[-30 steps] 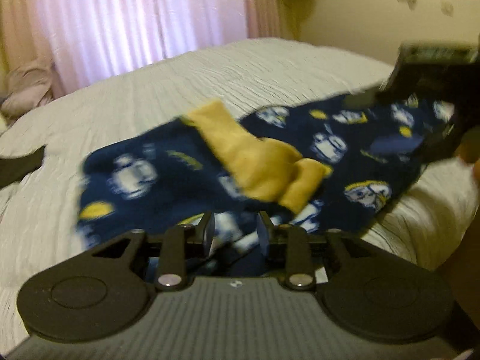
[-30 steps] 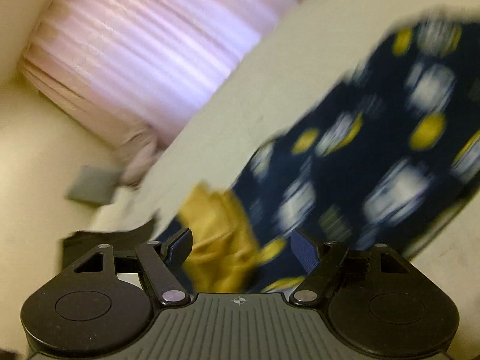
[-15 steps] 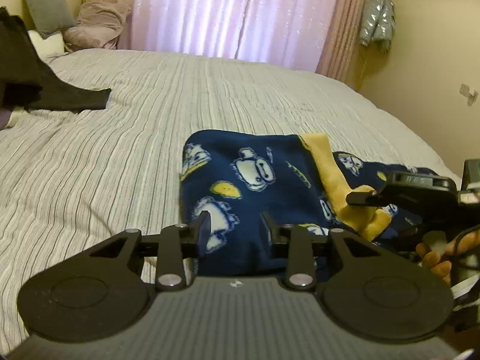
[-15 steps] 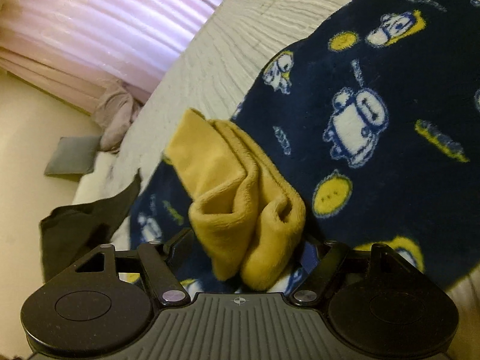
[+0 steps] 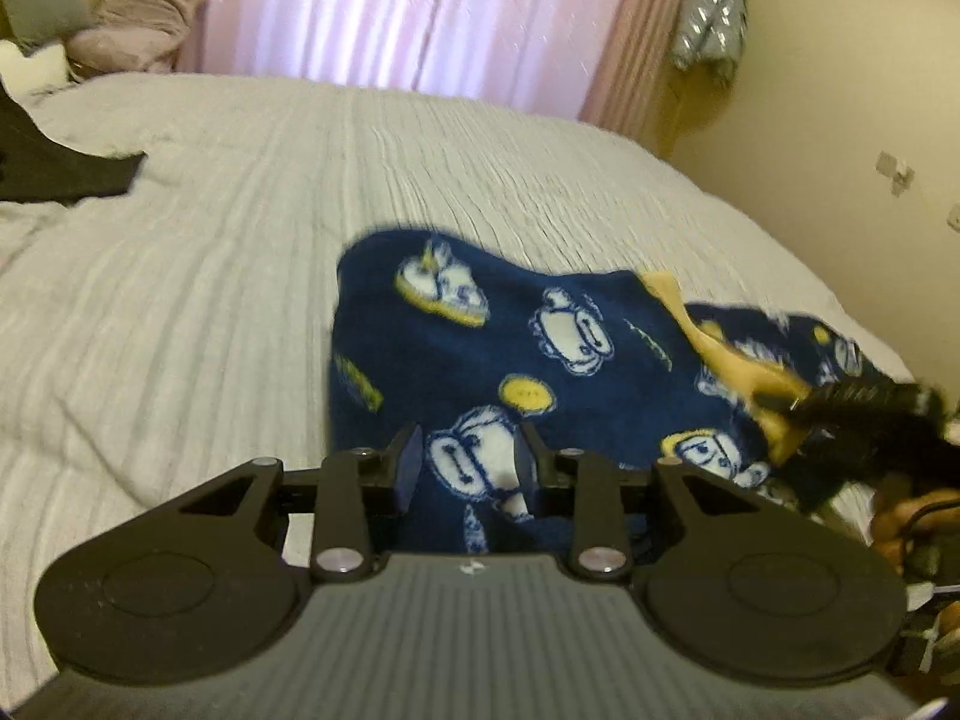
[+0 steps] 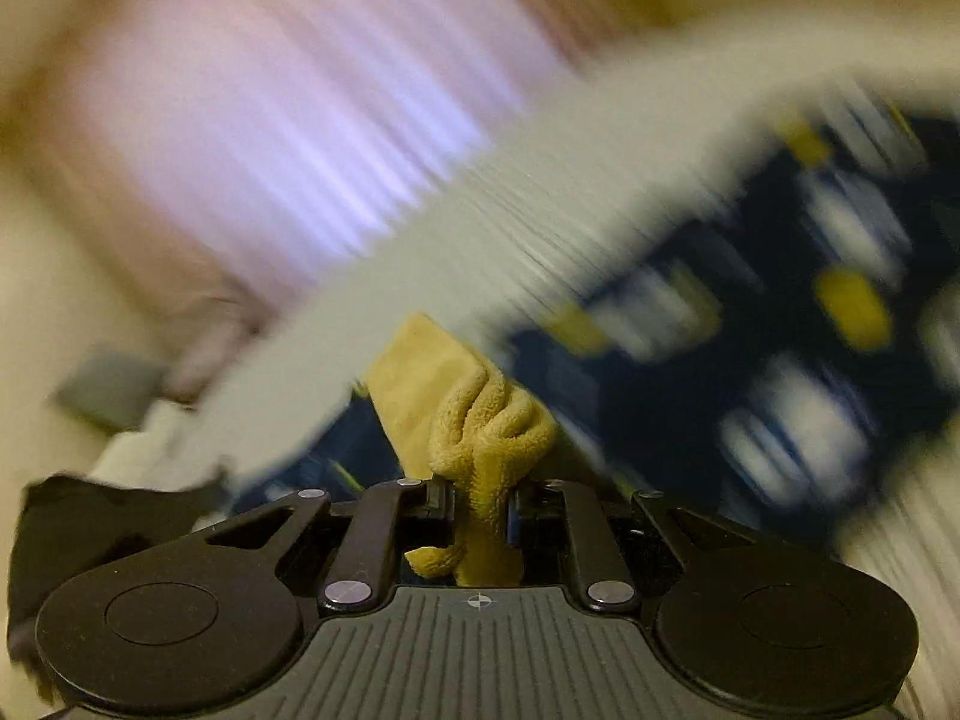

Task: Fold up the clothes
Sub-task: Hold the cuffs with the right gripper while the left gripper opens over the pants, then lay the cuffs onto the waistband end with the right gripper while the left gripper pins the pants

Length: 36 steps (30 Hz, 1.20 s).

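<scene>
Across the ribbed white bedspread lies the navy fleece garment, its yellow cuff pinched by the right gripper while the left gripper straddles a fold, jaws apart; a hasty pull could slip the cuff free.

The left black two-finger tool holds its 2 fingers parted around navy cloth. The right black tool is clamped on yellow fleece.

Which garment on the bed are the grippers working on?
The navy printed fleece with yellow trim, near the left gripper; the black garment lies untouched far left.
</scene>
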Tool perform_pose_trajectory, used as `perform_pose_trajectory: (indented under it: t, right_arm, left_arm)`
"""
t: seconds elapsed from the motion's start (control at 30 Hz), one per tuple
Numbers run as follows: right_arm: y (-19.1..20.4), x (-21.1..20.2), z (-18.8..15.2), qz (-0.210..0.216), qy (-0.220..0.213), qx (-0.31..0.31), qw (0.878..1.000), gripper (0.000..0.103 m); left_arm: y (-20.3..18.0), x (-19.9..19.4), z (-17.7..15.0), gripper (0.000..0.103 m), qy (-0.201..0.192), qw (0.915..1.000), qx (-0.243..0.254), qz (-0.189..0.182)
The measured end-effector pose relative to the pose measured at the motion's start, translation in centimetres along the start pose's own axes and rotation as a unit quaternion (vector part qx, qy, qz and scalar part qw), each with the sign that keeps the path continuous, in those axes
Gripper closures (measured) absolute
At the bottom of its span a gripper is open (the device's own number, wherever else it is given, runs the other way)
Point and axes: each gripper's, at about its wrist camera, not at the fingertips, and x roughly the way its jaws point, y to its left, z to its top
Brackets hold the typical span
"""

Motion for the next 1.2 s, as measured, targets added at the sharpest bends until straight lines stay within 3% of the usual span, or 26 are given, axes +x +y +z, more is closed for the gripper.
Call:
perform_pose_trajectory:
  t: [0.1, 0.2, 0.27, 0.4, 0.53, 0.63, 0.73, 0.83, 0.87, 0.93, 1.0, 1.03, 1.13, 1.2]
  right_arm:
    - [-0.8, -0.9, -0.1, 0.018, -0.011, 0.012, 1.000, 0.089]
    - [2.2, -3.4, 0.4, 0.051, -0.066, -0.062, 0.995, 0.089]
    - [3.1, -4.9, 0.3, 0.056, -0.083, -0.079, 0.992, 0.089]
    - [0.5, -3.2, -1.3, 0.000, -0.006, -0.029, 1.000, 0.089]
    - [-0.5, -4.8, -2.3, -0.002, -0.015, -0.015, 1.000, 0.089]
    - [0.0, -3.3, -1.6, -0.016, 0.021, -0.043, 0.999, 0.089]
    - [-0.5, -2.8, -1.2, -0.038, 0.048, -0.041, 0.997, 0.079]
    - [1.0, -4.7, 0.1, -0.085, 0.012, -0.086, 0.993, 0.044]
    - [1.8, -5.1, 0.8, -0.103, -0.011, -0.111, 0.988, 0.042]
    - [3.4, -5.6, 1.8, -0.108, -0.047, -0.155, 0.981, 0.042]
    - [5.2, -4.1, 2.4, -0.079, -0.040, -0.185, 0.979, 0.043]
    - [6.1, -3.4, 2.8, -0.065, -0.036, -0.200, 0.977, 0.043]
    - [8.8, -0.9, 3.6, -0.025, -0.021, -0.242, 0.970, 0.070]
    - [9.8, 2.0, 3.6, -0.026, 0.008, -0.255, 0.967, 0.072]
  left_arm:
    - [-0.1, -0.3, 0.2, 0.075, -0.003, 1.0000, 0.006, 0.005]
    - [0.0, -0.6, 0.4, 0.075, -0.009, 0.9999, 0.008, 0.011]
    - [0.1, -0.7, 0.5, 0.075, -0.009, 0.9998, 0.006, 0.015]
    - [0.0, -0.3, 0.3, 0.075, 0.004, 0.9997, 0.011, 0.020]
    - [0.0, 0.1, 0.3, 0.075, 0.011, 0.9995, 0.018, 0.024]
    - [0.2, 0.5, 0.4, 0.075, 0.016, 0.9993, 0.020, 0.029]
    - [0.4, 0.1, 0.5, 0.075, 0.016, 0.9990, 0.026, 0.033]
    - [0.7, -0.3, 1.7, 0.076, 0.007, 0.9981, 0.044, 0.042]
    - [0.8, -0.4, 2.3, 0.076, 0.001, 0.9978, 0.051, 0.042]
    - [0.7, -0.1, 3.8, 0.077, -0.010, 0.9972, 0.063, 0.039]
    - [0.6, 0.6, 5.5, 0.089, -0.022, 0.9961, 0.078, 0.034]
    - [0.6, 1.2, 6.5, 0.090, -0.027, 0.9956, 0.085, 0.030]
    - [0.9, 4.2, 9.0, 0.095, -0.021, 0.9960, 0.084, 0.019]
    - [1.4, 6.9, 10.1, 0.096, -0.005, 0.9962, 0.084, 0.022]
